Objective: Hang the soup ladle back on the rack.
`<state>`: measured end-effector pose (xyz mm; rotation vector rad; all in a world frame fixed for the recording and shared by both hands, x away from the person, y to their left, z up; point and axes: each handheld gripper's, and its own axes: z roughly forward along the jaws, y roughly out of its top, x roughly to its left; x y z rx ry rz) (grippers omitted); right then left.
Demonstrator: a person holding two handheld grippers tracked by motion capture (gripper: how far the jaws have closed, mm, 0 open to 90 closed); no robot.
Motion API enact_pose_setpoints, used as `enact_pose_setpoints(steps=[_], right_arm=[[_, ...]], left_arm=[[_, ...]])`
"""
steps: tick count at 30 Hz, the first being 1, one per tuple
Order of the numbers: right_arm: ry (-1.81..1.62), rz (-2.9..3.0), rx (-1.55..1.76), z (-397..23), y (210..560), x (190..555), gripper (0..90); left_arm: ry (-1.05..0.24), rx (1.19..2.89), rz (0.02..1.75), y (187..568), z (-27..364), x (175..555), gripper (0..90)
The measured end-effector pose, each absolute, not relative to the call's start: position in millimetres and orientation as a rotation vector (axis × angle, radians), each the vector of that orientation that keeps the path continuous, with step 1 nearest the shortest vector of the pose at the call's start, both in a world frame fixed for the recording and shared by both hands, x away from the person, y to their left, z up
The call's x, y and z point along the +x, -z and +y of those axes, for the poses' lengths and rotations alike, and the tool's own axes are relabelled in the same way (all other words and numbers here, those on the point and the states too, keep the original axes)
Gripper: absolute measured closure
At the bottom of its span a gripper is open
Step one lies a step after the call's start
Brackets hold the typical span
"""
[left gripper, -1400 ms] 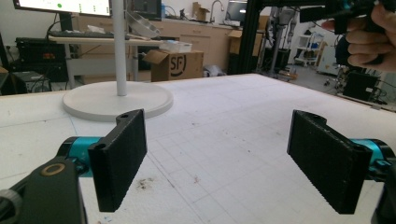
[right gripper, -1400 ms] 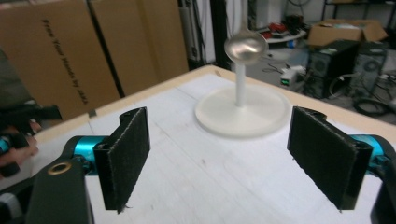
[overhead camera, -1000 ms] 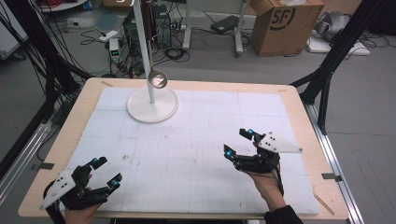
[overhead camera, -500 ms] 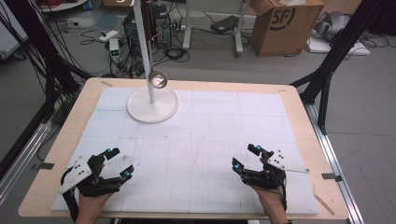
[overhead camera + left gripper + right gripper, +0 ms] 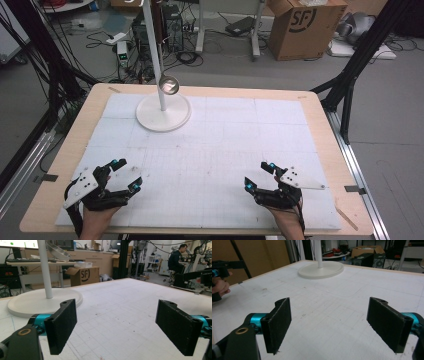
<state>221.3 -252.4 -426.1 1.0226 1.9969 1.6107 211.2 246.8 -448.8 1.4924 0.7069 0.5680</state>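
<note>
My left gripper (image 5: 127, 175) rests low over the white mat (image 5: 225, 145) at its near left, open, nothing between its jaws. My right gripper (image 5: 258, 175) is at the near right, also open and holding nothing. In the left gripper view the left gripper (image 5: 120, 327) has its two black pads wide apart over bare mat. The right gripper view shows the same for the right gripper (image 5: 329, 325). A white lamp stand with a round base (image 5: 163, 113) and a small metal shade (image 5: 169, 85) stands at the far left of the mat.
The lamp base (image 5: 37, 301) lies ahead and left of the left gripper, and the lamp base (image 5: 321, 269) is far ahead of the right one. The wooden table edge (image 5: 345, 165) frames the mat. A cardboard box (image 5: 300, 27) and cables lie on the floor beyond.
The left gripper has moved right and a little forward onto the mat. The right gripper has drawn back toward the near edge. Both stay open.
</note>
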Motion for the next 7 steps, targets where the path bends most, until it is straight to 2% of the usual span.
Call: enact_pose_setpoints(steps=[7], right_arm=[[-1.612, 1.991, 1.016, -252.1, 426.8, 223.2, 18.8]], left_arm=[[-0.564, 1.519, 0.707, 449.9, 244.6, 208.9, 17.9]])
